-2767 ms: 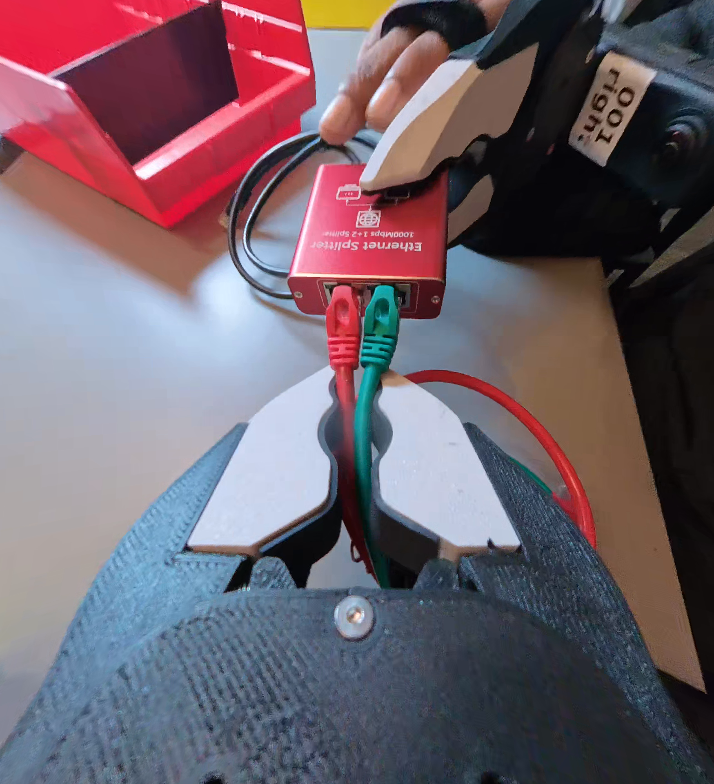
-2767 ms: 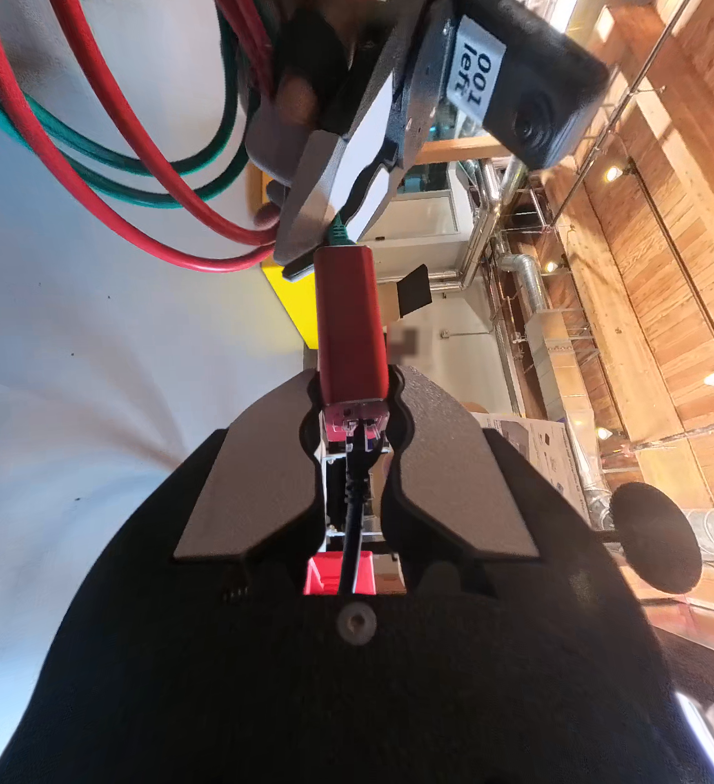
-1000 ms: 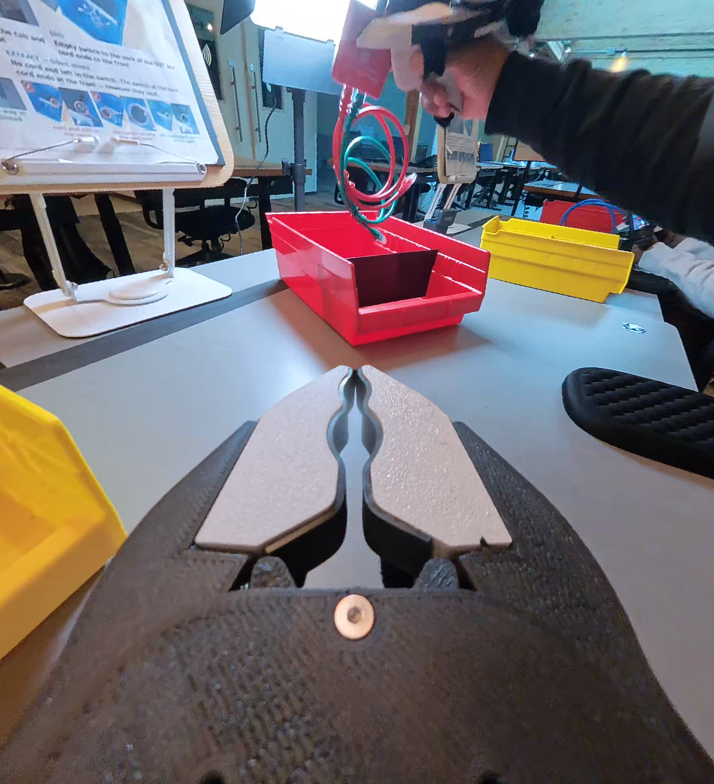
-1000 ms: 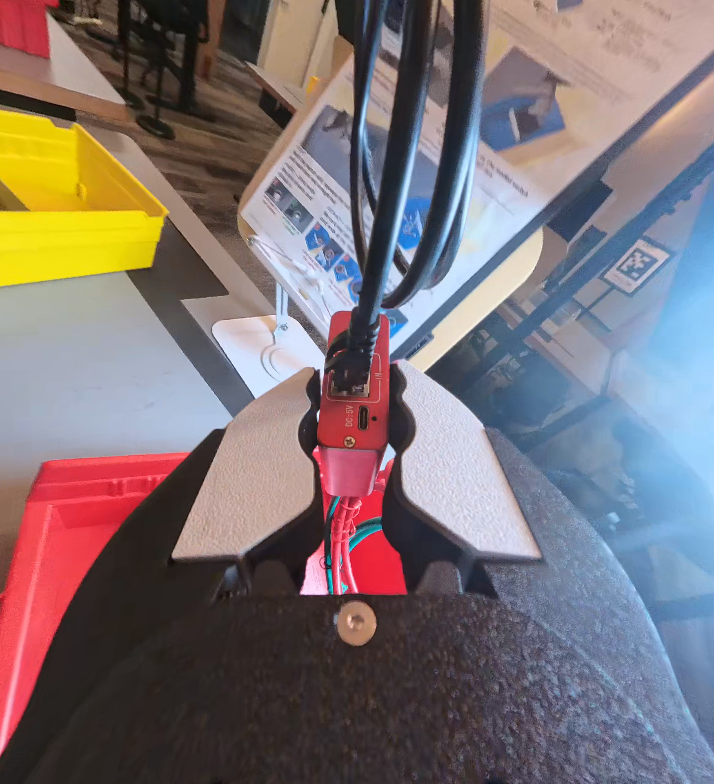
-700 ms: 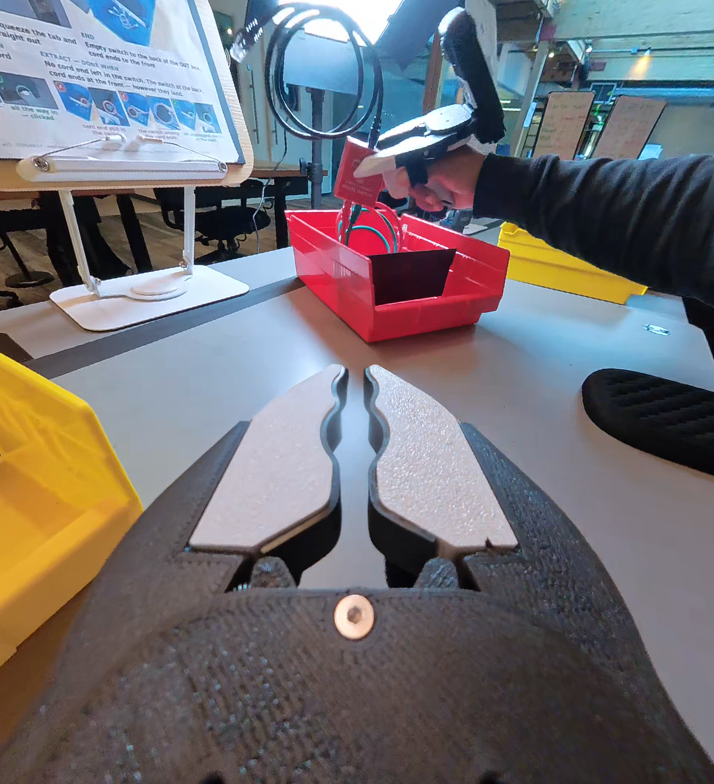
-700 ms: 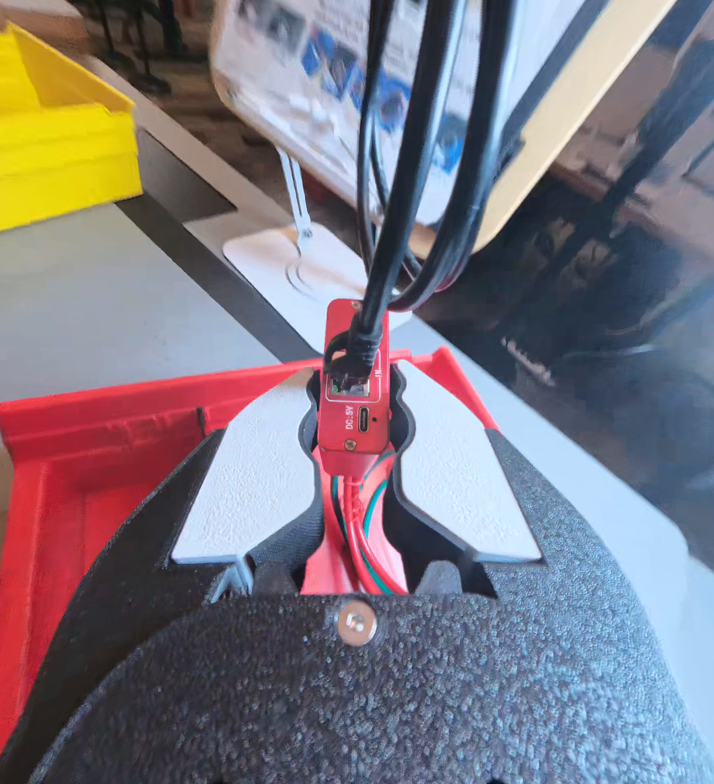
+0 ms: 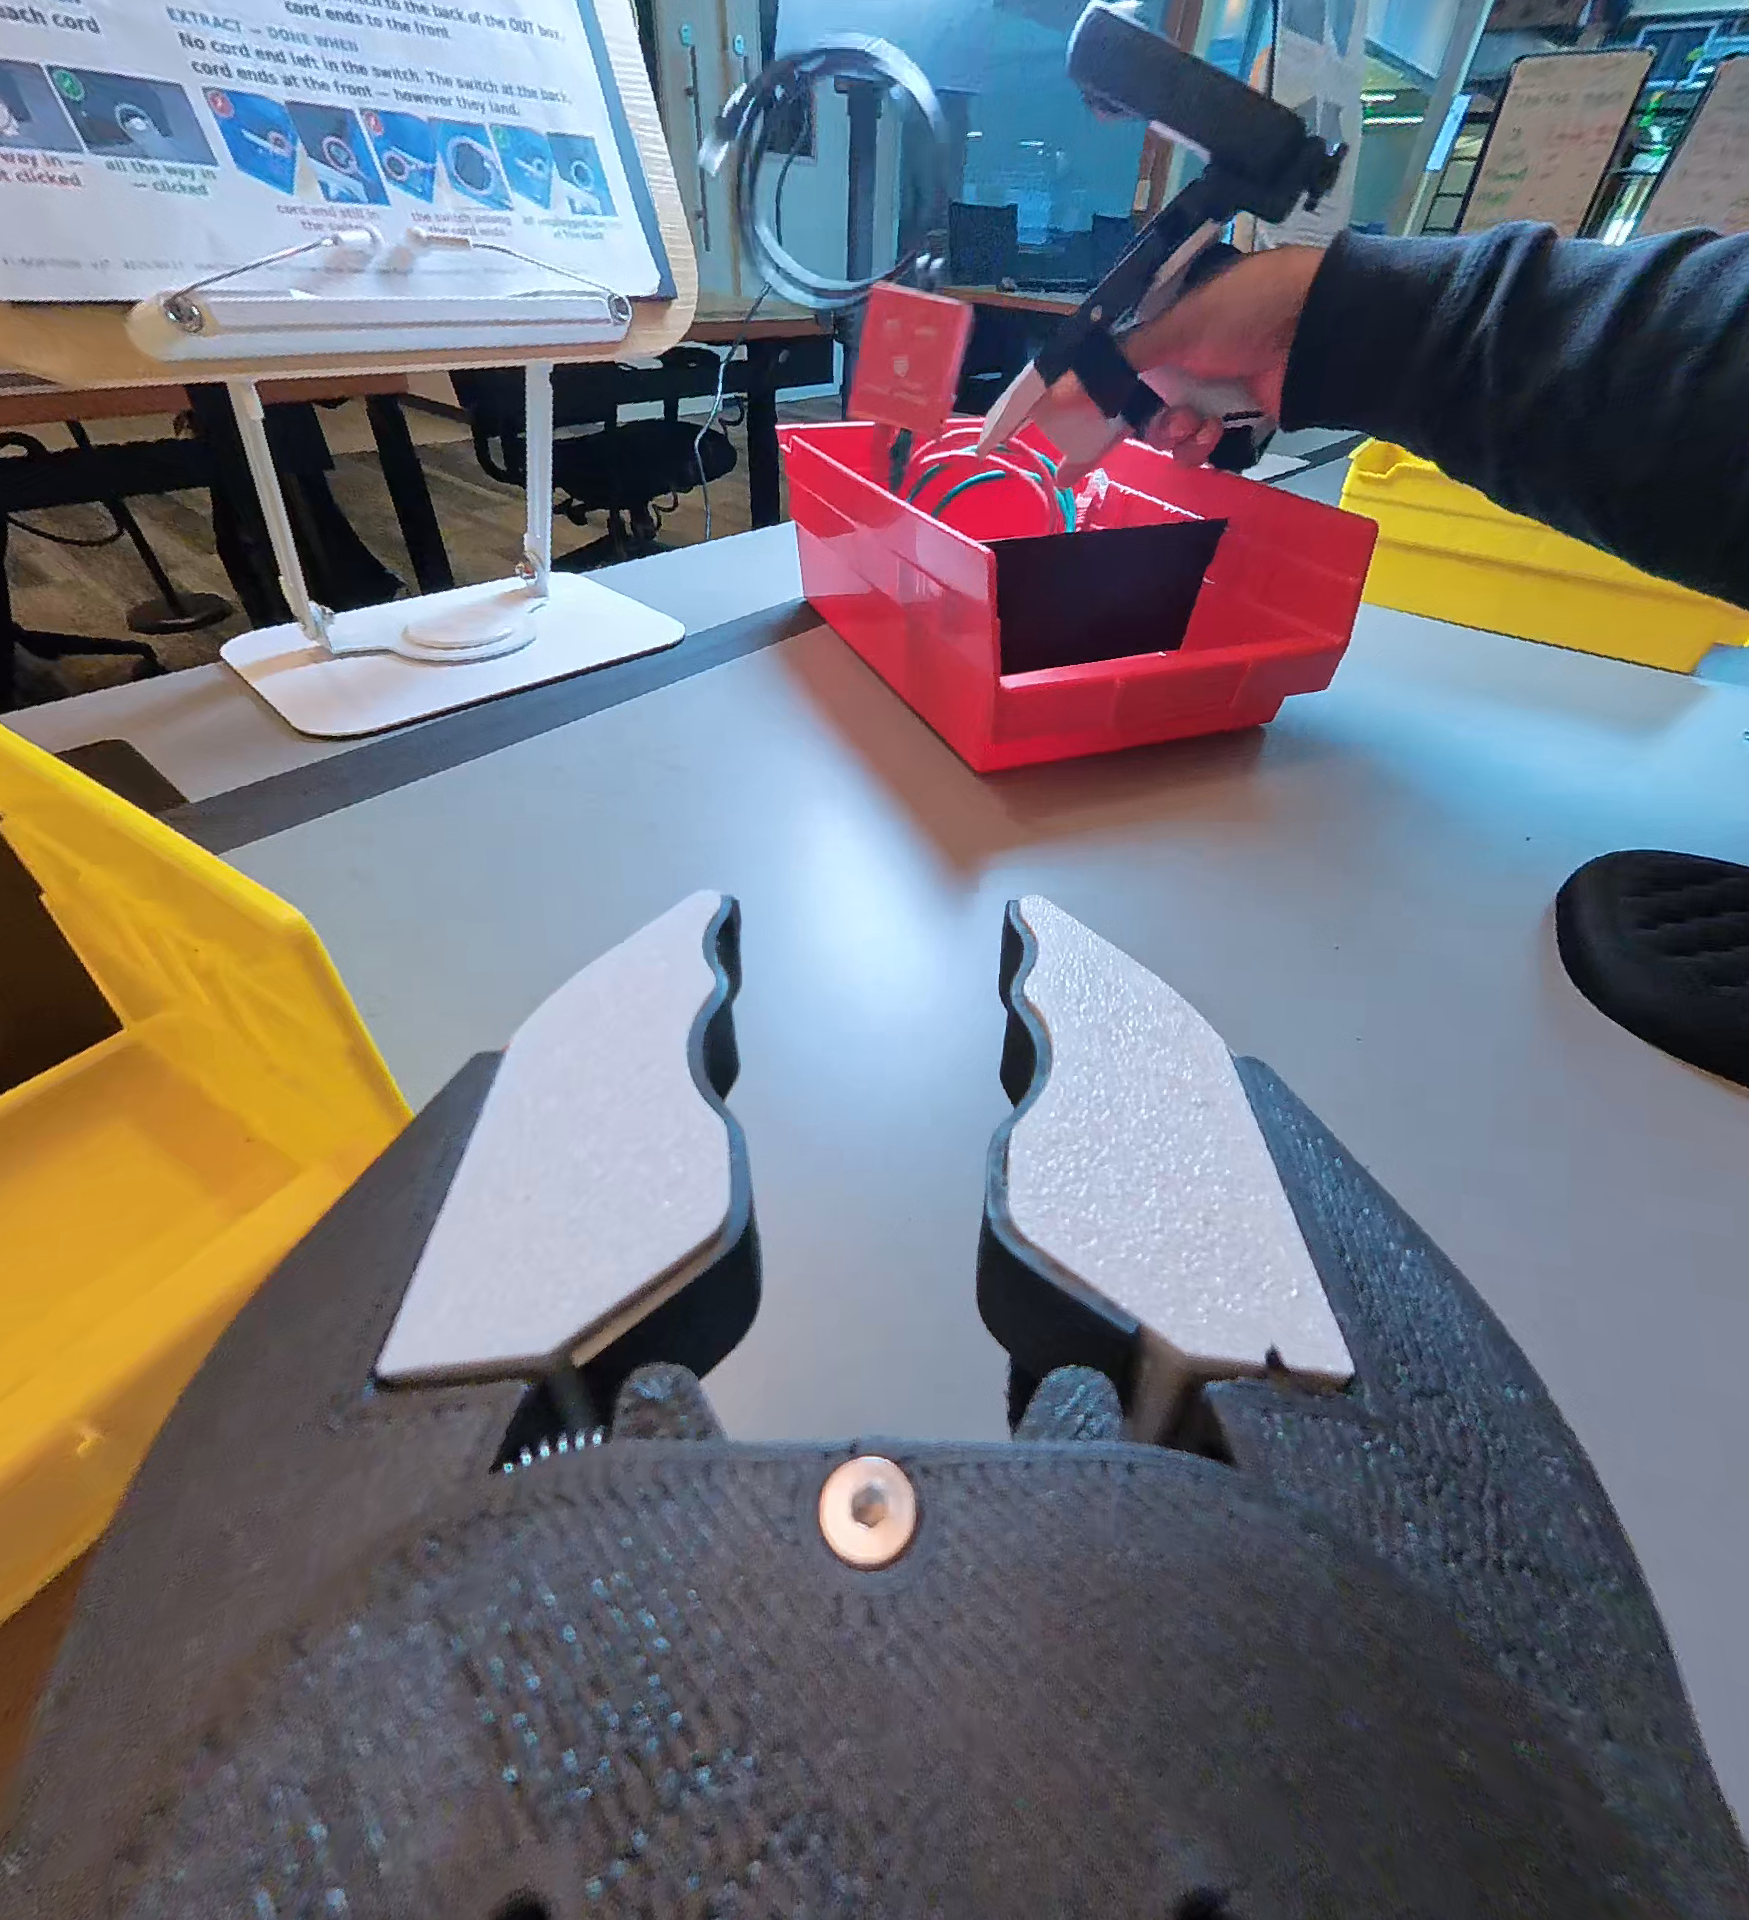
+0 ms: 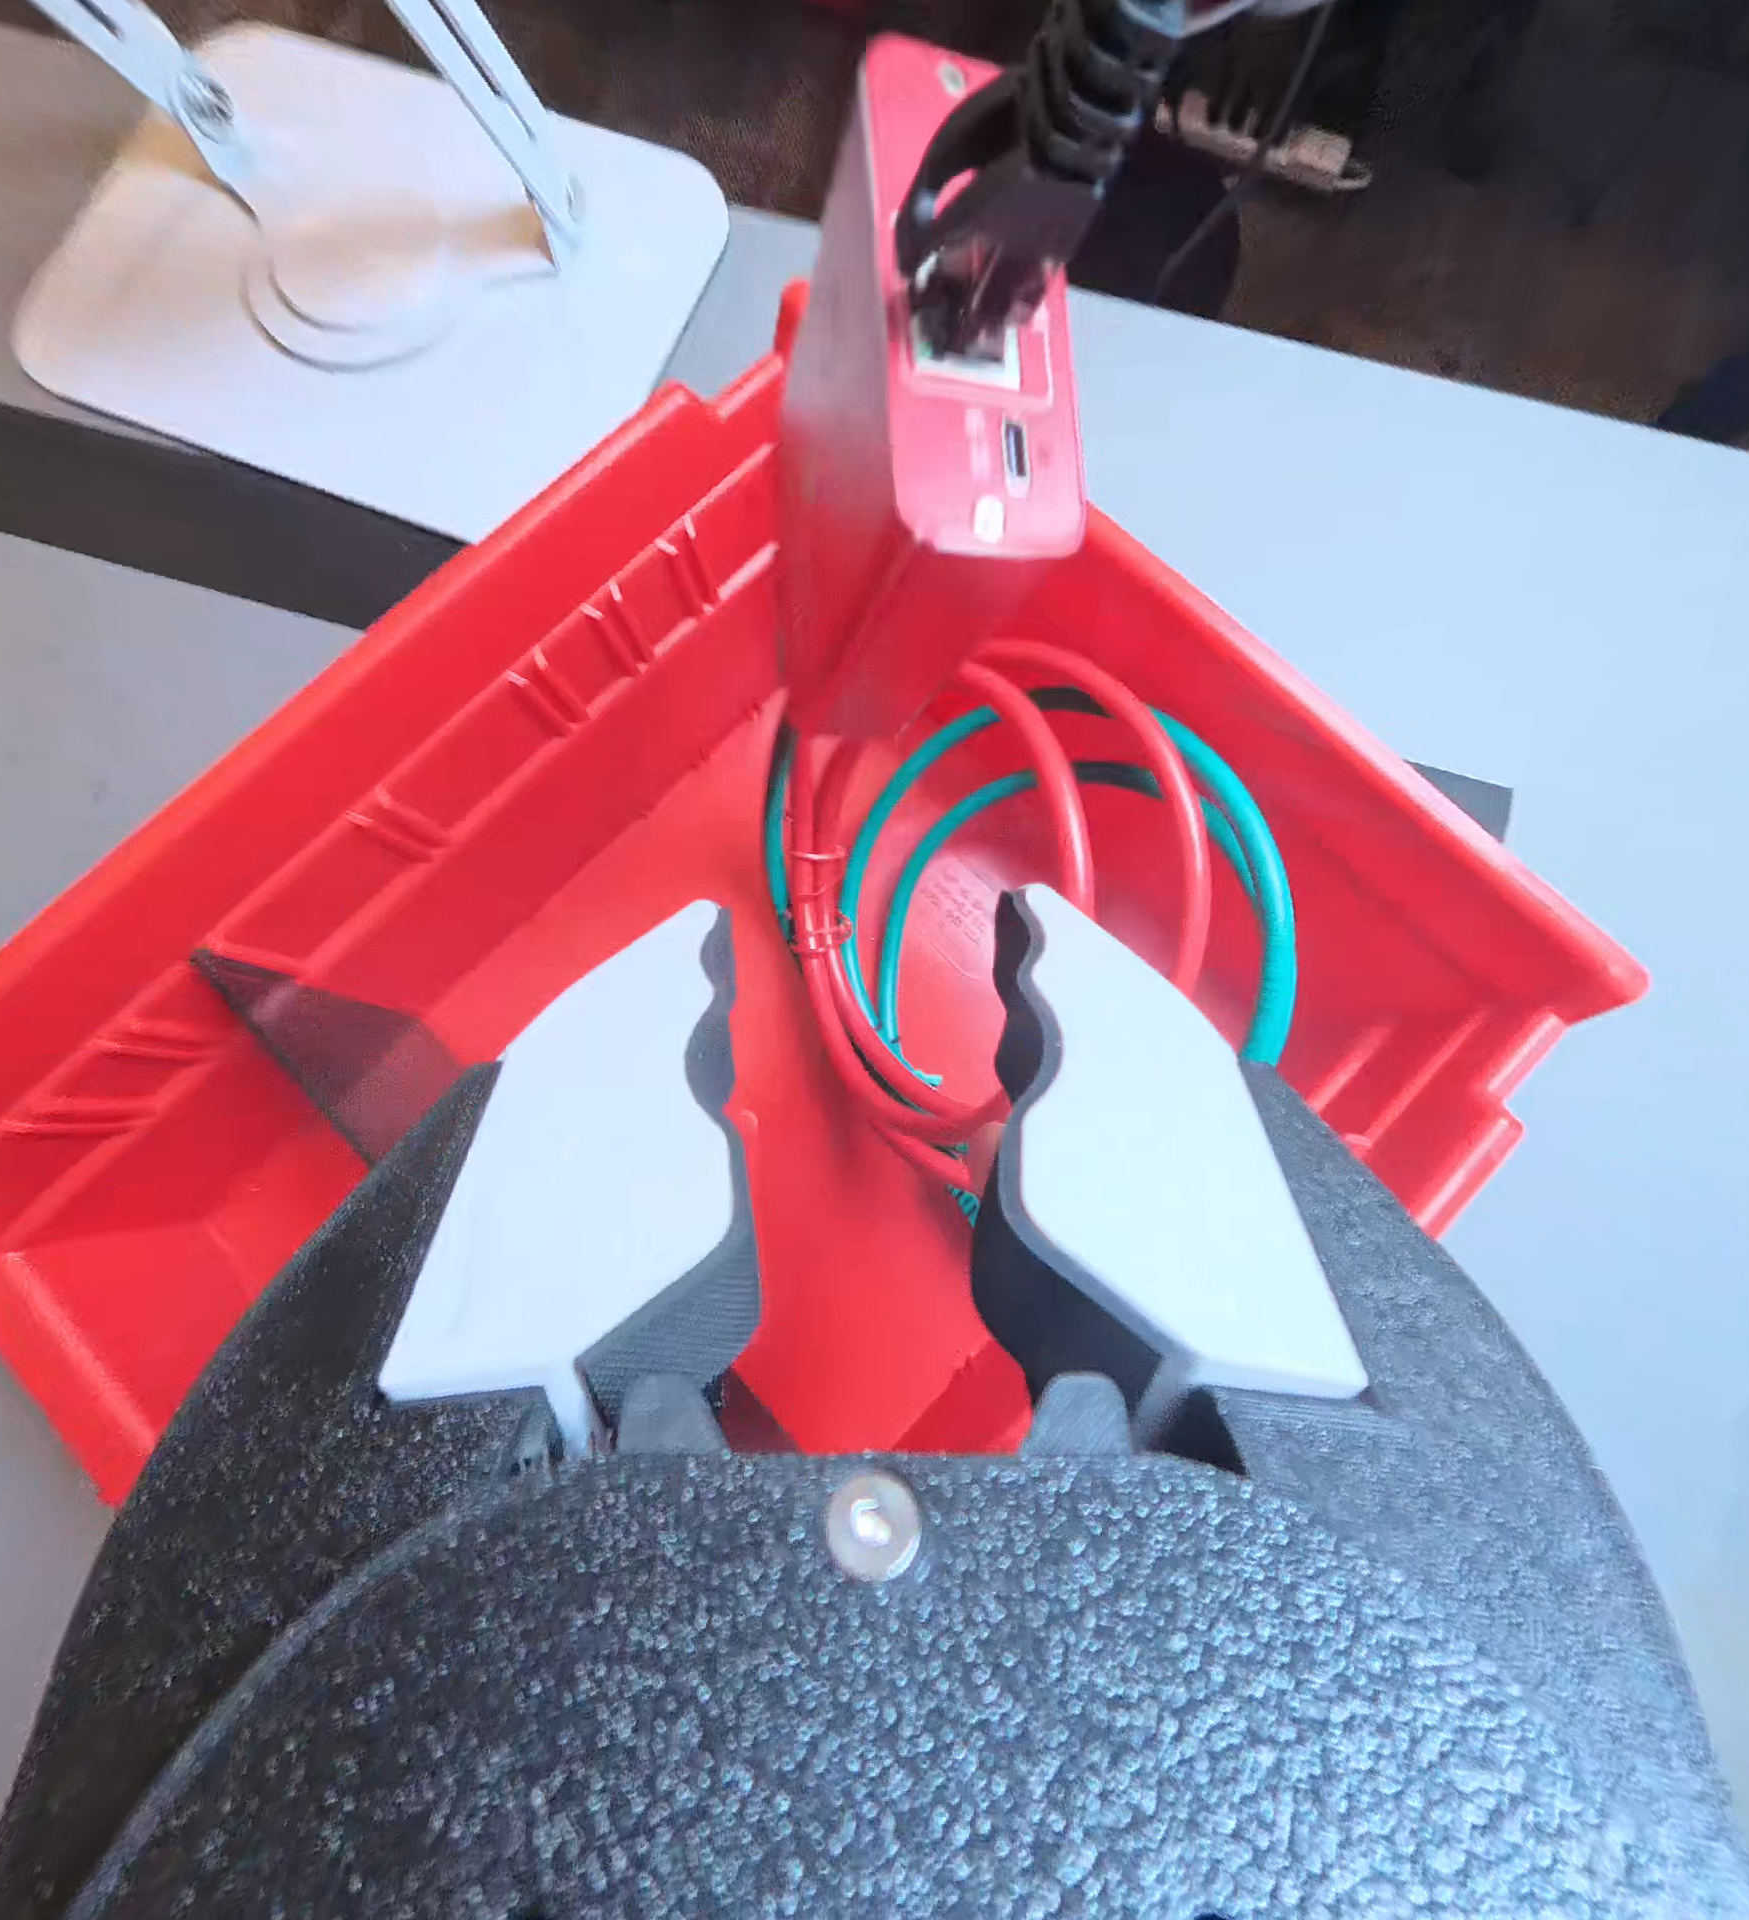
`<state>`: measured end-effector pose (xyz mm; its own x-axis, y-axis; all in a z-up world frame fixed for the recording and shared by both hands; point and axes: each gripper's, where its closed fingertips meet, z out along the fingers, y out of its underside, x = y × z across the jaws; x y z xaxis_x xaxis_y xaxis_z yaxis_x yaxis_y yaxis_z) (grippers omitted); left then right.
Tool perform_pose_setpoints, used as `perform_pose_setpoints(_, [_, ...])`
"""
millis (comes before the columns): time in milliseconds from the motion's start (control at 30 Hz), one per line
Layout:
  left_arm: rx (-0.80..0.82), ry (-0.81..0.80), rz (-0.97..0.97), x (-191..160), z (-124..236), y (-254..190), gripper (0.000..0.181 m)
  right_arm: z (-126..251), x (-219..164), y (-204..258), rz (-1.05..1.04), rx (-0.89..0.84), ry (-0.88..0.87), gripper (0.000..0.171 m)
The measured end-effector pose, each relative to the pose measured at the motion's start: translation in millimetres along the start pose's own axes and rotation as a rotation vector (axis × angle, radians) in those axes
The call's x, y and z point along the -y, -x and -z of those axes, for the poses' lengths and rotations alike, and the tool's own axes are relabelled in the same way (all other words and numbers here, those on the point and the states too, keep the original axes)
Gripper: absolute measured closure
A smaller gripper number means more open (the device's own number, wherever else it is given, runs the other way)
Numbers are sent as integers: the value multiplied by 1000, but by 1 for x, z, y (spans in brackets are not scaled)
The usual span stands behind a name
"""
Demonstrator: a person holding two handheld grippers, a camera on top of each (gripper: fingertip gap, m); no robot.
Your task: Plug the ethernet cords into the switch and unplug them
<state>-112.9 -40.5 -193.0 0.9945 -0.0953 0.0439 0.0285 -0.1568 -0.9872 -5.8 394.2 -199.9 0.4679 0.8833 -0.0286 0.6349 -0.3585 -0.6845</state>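
The red switch [image 8: 849, 468] is free of my right gripper [image 8: 859, 904], tilted over the back of the red bin [image 8: 434, 748]. A black cord [image 8: 1057, 104] is plugged into its upper end. The red cord [image 8: 1192, 831] and green cord [image 8: 1275, 904] lie coiled in the bin under the switch. My right gripper is open and empty above the bin. In the left wrist view the switch [image 7: 906, 358] and black cord loop [image 7: 776, 218] show above the red bin [image 7: 1109, 717], beside the right gripper [image 7: 1015, 416]. My left gripper [image 7: 865, 914] is open and empty over the grey table.
A yellow bin [image 7: 174, 1039] stands close at the left. Another yellow bin [image 7: 1535, 582] is at the back right. An instruction board on a white-based stand [image 7: 454, 655] stands at the back left. A black pad [image 7: 1722, 966] lies at the right. The gap from one gripper's tips to the other's is roughly 45 cm.
My right gripper has opened and let go of the switch over the red bin. My left gripper has opened from shut.
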Motion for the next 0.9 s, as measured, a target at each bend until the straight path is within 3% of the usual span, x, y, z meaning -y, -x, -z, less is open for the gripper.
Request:
perform_pose_setpoints(233, [6, 4, -4, -1, -1, 0, 136, 52, 16, 21, 33, 94, -206, 120])
perform_pose_setpoints(433, [14, 3, -18, 0, -2, -3, 138, 70, 8, 63, 177, 128, -226, 119])
perform_pose_setpoints(567, [8, 16, -24, -3, -5, -6, 139, 54, 19, 61, 177, 72, -194, 119])
perform_pose_setpoints(767, [18, 33, -41, -8, -6, -5, 139, 1, 68, -2, 89, -113, -116, 119])
perform_pose_setpoints(900, [25, 39, -38, -11, -5, 0, 140, -33, 92, -24, 11, -122, -56, 119])
